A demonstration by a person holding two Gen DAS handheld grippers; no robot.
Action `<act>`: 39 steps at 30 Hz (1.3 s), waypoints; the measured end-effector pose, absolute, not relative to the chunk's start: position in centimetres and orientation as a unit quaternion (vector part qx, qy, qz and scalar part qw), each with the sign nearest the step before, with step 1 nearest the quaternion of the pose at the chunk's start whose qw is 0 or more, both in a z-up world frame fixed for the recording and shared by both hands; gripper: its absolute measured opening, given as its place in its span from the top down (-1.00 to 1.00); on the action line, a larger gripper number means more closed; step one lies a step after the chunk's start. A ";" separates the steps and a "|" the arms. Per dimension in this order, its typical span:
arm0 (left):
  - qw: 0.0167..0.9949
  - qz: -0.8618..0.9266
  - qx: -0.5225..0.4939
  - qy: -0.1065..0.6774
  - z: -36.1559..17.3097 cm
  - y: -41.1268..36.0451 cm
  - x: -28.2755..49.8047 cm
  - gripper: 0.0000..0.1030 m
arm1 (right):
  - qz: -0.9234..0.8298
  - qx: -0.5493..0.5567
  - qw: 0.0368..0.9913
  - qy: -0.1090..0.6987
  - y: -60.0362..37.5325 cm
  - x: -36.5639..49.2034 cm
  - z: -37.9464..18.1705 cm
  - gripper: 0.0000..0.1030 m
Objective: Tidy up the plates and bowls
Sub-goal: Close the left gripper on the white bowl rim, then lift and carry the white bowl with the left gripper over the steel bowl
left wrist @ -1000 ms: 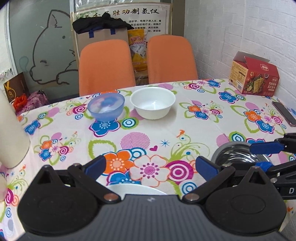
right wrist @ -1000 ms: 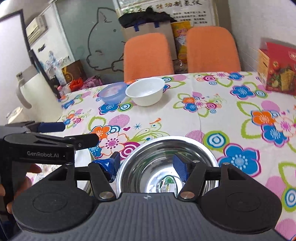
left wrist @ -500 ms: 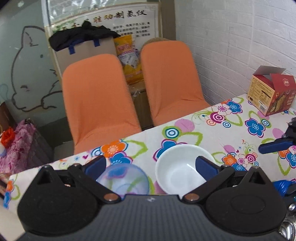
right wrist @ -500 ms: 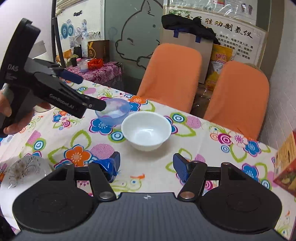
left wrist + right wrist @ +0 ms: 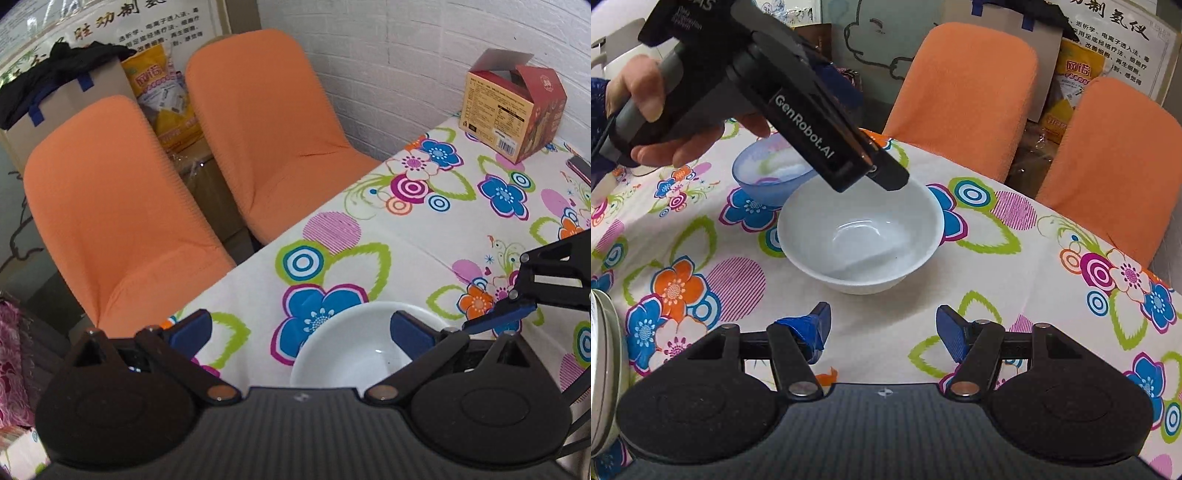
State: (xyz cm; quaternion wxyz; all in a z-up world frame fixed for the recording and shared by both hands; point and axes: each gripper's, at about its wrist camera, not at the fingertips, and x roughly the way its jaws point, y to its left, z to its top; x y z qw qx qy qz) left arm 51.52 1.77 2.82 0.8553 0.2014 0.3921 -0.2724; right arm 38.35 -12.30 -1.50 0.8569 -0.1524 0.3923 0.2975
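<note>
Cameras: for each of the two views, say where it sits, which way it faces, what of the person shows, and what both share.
Left wrist view: sits on the left claw, open, looking down over the white bowl toward the orange chairs; the right claw's tip intrudes.
Right wrist view: sits on the right claw, open, facing the white bowl and blue bowl; a hand shows.
Shared: white bowl, chairs, flowered tablecloth.

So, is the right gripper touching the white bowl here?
Apart. The right wrist view shows the right gripper open, with bare tablecloth between its fingertips and the white bowl.
</note>
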 end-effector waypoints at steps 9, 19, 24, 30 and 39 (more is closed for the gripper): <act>0.835 -0.295 0.137 0.444 0.2 2.4 54.0 -0.99 | 0.309 -0.123 0.855 0.397 -12.6 39.5 -2.2 0.04; 0.819 -0.302 0.105 0.477 -1.9 2.7 54.7 -0.98 | 0.323 -0.115 0.852 0.396 -11.7 40.2 -3.1 0.04; 0.824 -0.288 0.099 0.478 -2.6 3.1 54.4 -0.83 | 0.328 -0.122 0.856 0.380 -11.2 40.3 -3.5 0.04; 0.838 -0.266 0.081 0.470 -2.2 3.6 54.0 -0.13 | 0.333 -0.132 0.869 0.342 -10.5 40.2 -4.0 0.03; 0.843 -0.268 0.089 0.458 -1.2 3.4 51.8 0.05 | 0.321 -0.110 0.886 0.315 -10.1 40.2 -3.6 0.05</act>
